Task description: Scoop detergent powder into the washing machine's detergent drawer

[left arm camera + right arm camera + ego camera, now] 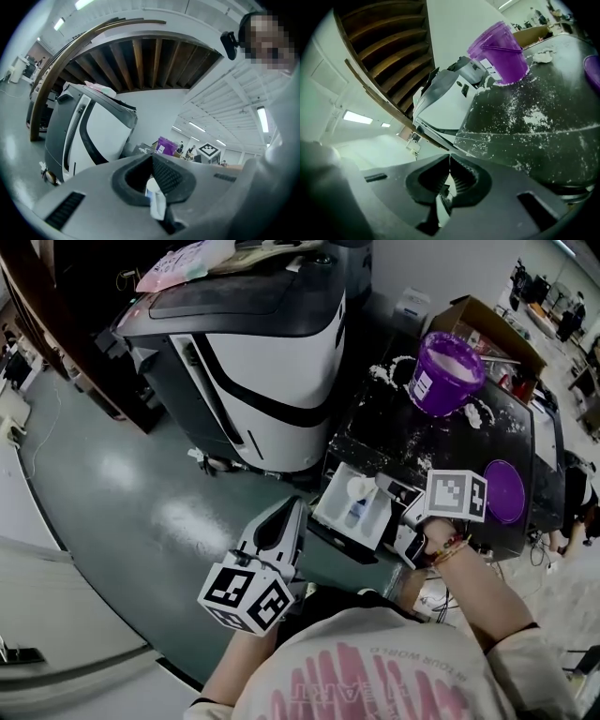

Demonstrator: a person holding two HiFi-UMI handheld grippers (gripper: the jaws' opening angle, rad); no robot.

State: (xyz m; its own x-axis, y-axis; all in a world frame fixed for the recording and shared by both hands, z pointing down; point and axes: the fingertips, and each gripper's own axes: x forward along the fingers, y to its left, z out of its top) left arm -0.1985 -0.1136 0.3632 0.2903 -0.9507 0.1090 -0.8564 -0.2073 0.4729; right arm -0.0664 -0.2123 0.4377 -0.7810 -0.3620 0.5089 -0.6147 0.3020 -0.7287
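Note:
The washing machine's white detergent drawer (342,515) stands pulled out below the black, powder-strewn top (394,442). A white scoop (362,488) rests in the drawer beside a blue cap (356,513). My right gripper (392,491) hovers at the drawer's right edge, jaws shut; in the right gripper view (450,159) nothing sticks out past the tips. Whether it touches the scoop I cannot tell. The purple powder bucket (447,371) (499,50) stands open on the top. My left gripper (296,506) (152,158) hangs shut and empty, left of the drawer.
A purple lid (507,491) lies on the top's right part. A large white and black machine (253,362) (89,131) stands left of the washer. Green floor (122,493) spreads to the left. Cardboard boxes (492,329) sit behind the bucket.

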